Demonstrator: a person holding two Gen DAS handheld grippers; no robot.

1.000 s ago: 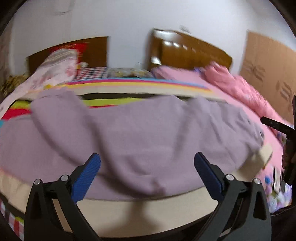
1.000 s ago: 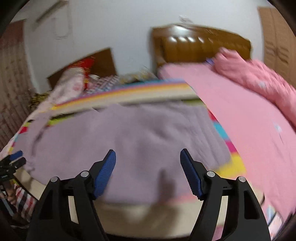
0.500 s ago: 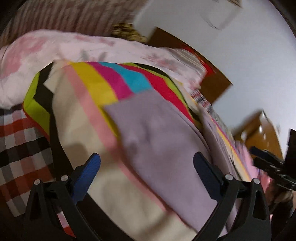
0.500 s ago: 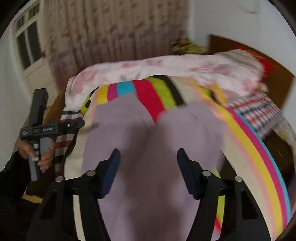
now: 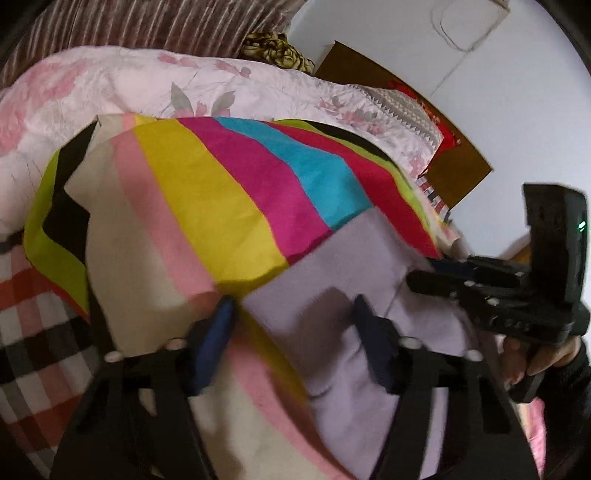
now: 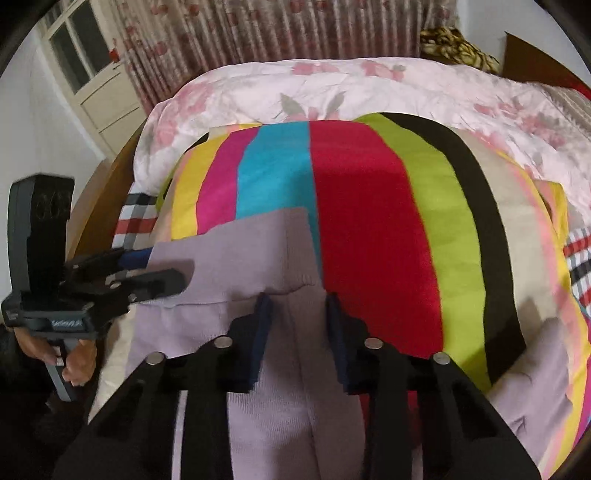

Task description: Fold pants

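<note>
Pants (image 6: 255, 258) lie on striped blanket (image 6: 369, 206); both tongs gape.

A striped blanket (image 6: 369, 229) covers the bed, over a plaid sheet (image 5: 33, 332). A floral quilt (image 6: 369, 92) lies behind it. Beyond stand a curtain (image 6: 280, 29), a window (image 6: 74, 48) and a headboard (image 5: 454, 173).

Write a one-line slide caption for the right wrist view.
Right tool open over lilac knit pants on a rainbow-striped blanket, left tool at the pants' left edge.
</note>
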